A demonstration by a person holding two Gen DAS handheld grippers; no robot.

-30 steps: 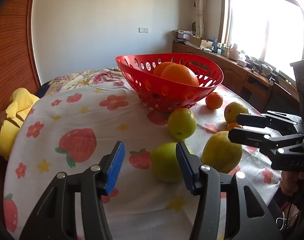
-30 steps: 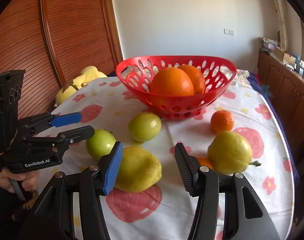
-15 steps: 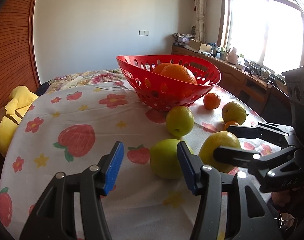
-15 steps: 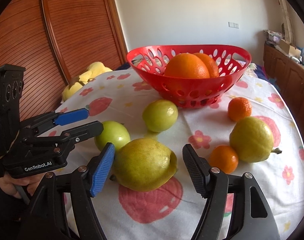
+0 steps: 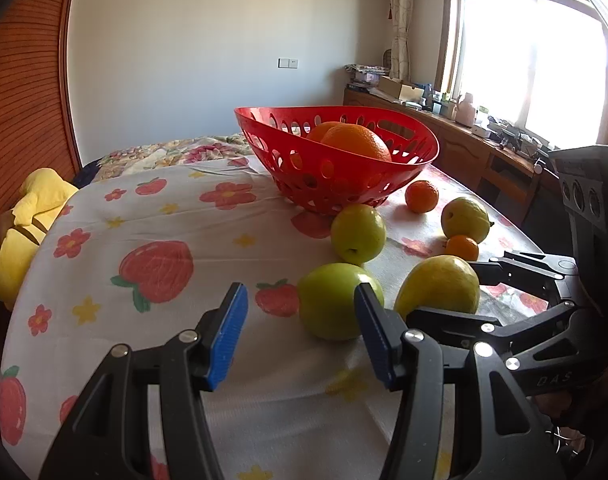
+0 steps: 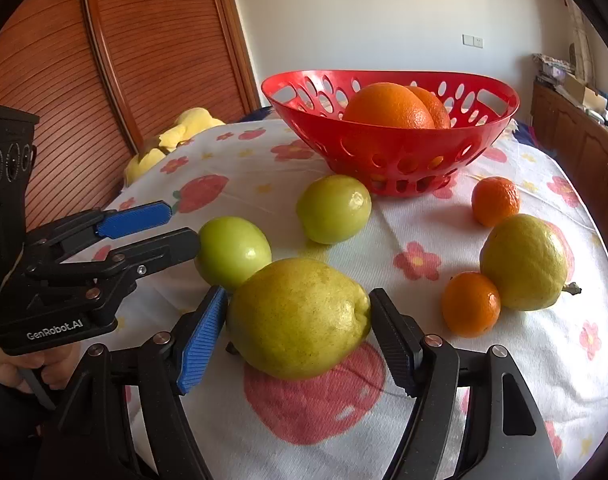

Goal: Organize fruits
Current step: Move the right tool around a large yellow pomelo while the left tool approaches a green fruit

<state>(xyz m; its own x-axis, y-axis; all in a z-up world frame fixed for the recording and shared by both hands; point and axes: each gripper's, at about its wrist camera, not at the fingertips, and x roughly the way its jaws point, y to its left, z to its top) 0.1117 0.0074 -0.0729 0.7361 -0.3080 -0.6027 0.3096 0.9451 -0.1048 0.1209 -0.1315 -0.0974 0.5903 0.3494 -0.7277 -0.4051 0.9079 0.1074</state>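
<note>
A red perforated basket [image 5: 344,176] [image 6: 404,156] holds two oranges [image 6: 388,106] at the back of the table. Loose on the cloth lie a big yellow pear [image 6: 299,316] [image 5: 440,284], two green apples [image 6: 233,252] [image 6: 332,208], a second pear [image 6: 524,262] and two mandarins [image 6: 470,304] [image 6: 496,200]. My right gripper [image 6: 297,340] is open with its jaws around the big pear, close to both sides. My left gripper [image 5: 299,336] is open and empty, just left of the near green apple [image 5: 332,300].
The round table wears a white cloth [image 5: 163,240] printed with strawberries and flowers. A yellow plush toy [image 5: 19,224] sits off its left edge by a wooden wall. A wooden sideboard [image 5: 484,152] runs under the window at right.
My right gripper has moved forward and down so that its jaws now flank the big pear. My left gripper has stayed almost still, open beside the green apple.
</note>
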